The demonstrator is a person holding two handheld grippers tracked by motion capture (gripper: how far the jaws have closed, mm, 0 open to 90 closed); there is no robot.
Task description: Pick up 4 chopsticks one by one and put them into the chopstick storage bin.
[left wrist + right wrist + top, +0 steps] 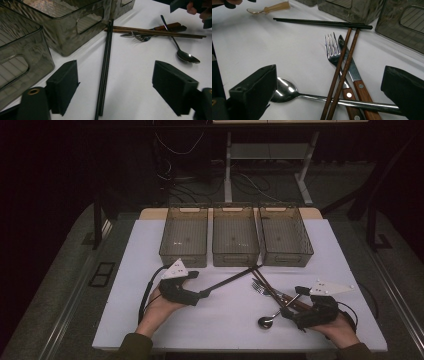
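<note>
A pair of black chopsticks [232, 279] lies slanted across the white table [225, 330]. My left gripper [202, 294] is at their near end. In the left gripper view its jaws [115, 75] stand open on either side of the black chopsticks [106, 62], and the pads do not touch them. My right gripper [295, 306] is open over a heap of cutlery. Between its jaws [332, 80] lie a steel spoon [285, 92], a fork [331, 50], a wood-handled knife [352, 70] and crossed brown chopsticks [343, 62].
Three see-through grey bins [184, 255] [235, 257] [287, 257] stand side by side at the back of the table, with nothing in them. A small spoon with a beige handle [269, 8] lies near the left hand. A desk frame and cables stand on the floor beyond.
</note>
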